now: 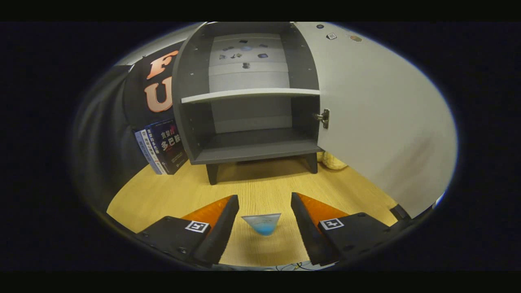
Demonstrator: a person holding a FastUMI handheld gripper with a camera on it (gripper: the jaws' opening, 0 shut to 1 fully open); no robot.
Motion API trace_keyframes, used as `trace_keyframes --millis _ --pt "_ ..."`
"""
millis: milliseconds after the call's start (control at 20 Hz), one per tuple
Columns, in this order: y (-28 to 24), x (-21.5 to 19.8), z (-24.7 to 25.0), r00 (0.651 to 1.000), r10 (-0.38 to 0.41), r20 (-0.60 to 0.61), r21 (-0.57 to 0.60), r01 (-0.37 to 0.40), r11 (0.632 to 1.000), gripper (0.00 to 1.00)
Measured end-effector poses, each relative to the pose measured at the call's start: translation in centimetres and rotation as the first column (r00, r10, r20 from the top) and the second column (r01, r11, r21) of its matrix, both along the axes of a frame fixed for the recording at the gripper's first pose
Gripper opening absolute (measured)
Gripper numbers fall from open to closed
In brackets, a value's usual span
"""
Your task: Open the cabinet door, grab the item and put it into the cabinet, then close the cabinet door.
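Cabinet door (378, 122) already open; my gripper (264, 228) spread wide around the small blue item (262, 224) — probably a cup — not yet grasped or stowed.

A few books (163, 146) stand upright on the wooden table (260, 187), packed side by side and leaning a little, their spines and dark front cover facing out. They sit against the black cloth wall (134, 89) behind them. On the other side, a pale yellow, nubbly soft thing (333, 161) rests on the table; too little of it shows to tell what it is.
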State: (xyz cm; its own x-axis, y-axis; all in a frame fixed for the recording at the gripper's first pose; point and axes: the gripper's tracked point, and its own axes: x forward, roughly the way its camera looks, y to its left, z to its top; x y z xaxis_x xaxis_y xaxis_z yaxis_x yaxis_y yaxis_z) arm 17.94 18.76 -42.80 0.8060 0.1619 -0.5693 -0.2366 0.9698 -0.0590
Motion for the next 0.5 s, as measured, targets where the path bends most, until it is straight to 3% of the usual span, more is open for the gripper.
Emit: trace_keyframes --millis 250,400,500 --pt "-0.4 -0.3 -3.0 0.999 0.006 -0.049 -0.006 -0.007 1.000 0.87" --pt "-0.3 -0.3 -3.4 0.998 0.017 -0.059 -0.004 -0.018 1.000 0.68" --pt "-0.5 -0.4 -3.5 0.997 0.011 -0.077 -0.020 -0.012 1.000 0.68"
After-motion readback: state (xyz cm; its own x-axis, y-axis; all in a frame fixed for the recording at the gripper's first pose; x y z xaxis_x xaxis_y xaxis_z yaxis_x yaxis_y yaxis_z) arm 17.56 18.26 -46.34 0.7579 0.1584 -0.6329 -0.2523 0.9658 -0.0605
